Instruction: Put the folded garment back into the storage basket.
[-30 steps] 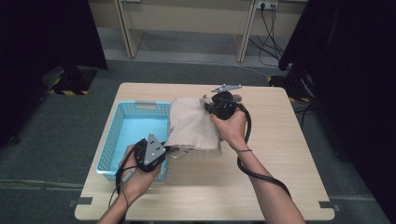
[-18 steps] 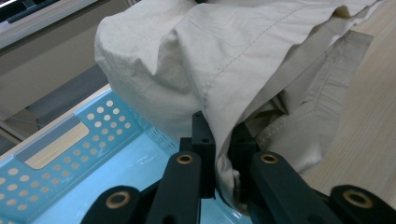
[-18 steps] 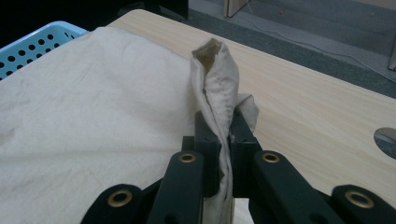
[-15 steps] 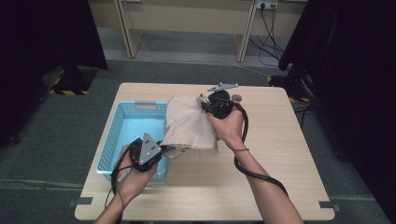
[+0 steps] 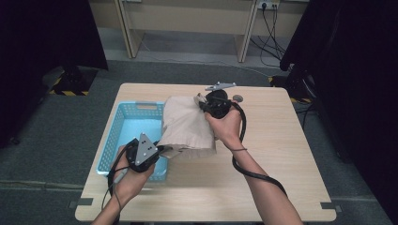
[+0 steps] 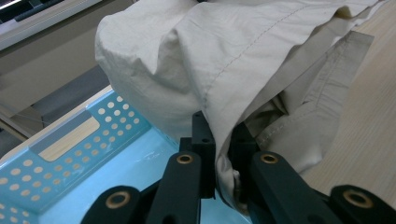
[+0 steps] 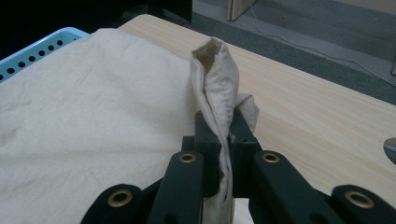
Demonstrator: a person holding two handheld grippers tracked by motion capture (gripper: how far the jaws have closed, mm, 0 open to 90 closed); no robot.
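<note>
While both hands sit low over the table (image 5: 281, 187), the high view shows the beige cloth (image 5: 185, 124) stretched between 2 grippers, draped across the right edge of the blue basket (image 5: 123, 133) and onto the tabletop. The left gripper (image 5: 162, 150) pinches the near corner; the right gripper (image 5: 202, 107) grips the far end.

Over to the left gripper view: the left gripper (image 6: 223, 154) is clamped tight on a bunched fold of the cloth (image 6: 224, 60), which hangs above the basket's perforated wall (image 6: 60, 154).

In the right gripper view, the right gripper (image 7: 219, 140) is clenched on a seamed edge of the cloth (image 7: 93, 116), which stands up between its jaws, with the basket rim (image 7: 42, 46) behind.
</note>
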